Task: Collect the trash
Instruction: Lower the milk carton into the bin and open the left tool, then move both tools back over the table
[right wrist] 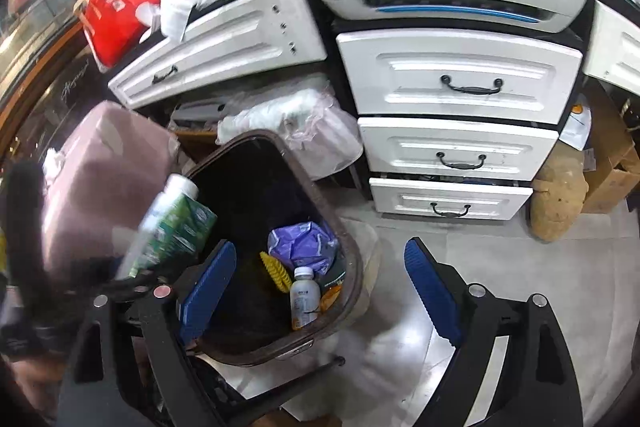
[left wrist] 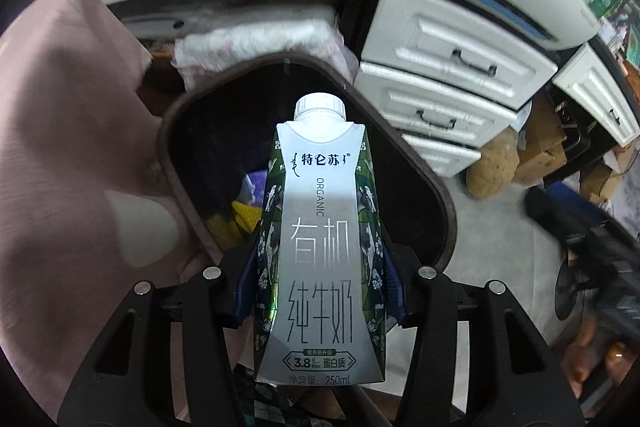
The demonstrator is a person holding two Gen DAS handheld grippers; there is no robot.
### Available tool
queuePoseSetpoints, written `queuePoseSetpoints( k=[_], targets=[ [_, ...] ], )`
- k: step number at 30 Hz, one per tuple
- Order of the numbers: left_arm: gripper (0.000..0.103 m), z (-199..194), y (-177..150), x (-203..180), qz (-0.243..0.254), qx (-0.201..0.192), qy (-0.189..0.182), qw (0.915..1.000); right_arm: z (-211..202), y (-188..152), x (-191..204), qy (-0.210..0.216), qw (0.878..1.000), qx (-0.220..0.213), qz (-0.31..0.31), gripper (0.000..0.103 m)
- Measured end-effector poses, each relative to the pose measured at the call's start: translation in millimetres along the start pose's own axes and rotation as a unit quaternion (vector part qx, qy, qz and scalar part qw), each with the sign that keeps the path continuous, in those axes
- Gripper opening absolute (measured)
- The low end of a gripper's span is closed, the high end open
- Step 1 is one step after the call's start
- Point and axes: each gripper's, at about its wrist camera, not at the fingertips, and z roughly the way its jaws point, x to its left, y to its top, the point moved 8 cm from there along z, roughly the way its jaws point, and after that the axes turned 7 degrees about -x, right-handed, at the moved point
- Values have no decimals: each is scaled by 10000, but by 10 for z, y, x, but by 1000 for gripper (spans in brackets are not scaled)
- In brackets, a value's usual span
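Left wrist view: my left gripper clamps the milk carton, cap pointing at the trash bin; I should centre it over the opening before releasing.

Right wrist view: my right gripper gapes wide, empty, above the bin; I keep it aside.

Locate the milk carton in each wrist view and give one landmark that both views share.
Left wrist view: milk carton at centre, clamped in the left gripper, cap pointing at the bin.
Right wrist view: same carton at left edge, blurred, over the bin's rim.
Shared landmark: brown-rimmed trash bin.
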Motion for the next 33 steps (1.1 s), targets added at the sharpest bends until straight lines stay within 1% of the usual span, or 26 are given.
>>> queuePoseSetpoints(
  k=[3, 5, 8, 14, 16, 17, 18, 20, 24, 29, 33],
  targets=[
    [51, 188, -47, -5, -16, 242, 48, 9997, -51, 35, -67, -61, 9999, -133, 54, 85],
    [51, 299, -72, 5, -41, 381, 70, 9992, -56, 43, -101, -44, 9998, -139, 133, 85],
    [51, 421, -93, 17, -51, 489, 108, 9987, -66, 47, -128, -13, 9996, -165, 207, 86],
    [51, 581, -151, 23, 78, 636, 139, 9978, -79, 40, -132, 5, 9996, -165, 222, 86],
    [59, 592, -159, 21, 134, 636, 167, 9977, -83, 44, -138, -11, 9996, -171, 212, 86],
    [72, 584, -155, 20, 150, 609, 176, 9979, -84, 44, -135, -13, 9996, -171, 211, 86],
    [81, 560, -146, 23, 158, 547, 191, 9982, -84, 45, -135, -15, 9996, -172, 209, 86],
    [83, 522, -113, 6, 154, 417, 189, 9988, -88, 48, -129, -6, 9996, -182, 205, 86],
    [85, 406, -69, -19, 149, 320, 161, 9992, -116, 75, -110, 11, 9995, -254, 191, 86],
    [87, 97, 17, -81, 156, -65, 139, 9998, -172, 125, -61, 35, 9992, -364, 169, 88],
    [90, -250, 83, -109, 252, -463, 156, 9985, -225, 178, 14, 126, 9988, -448, 154, 89]
  ],
)
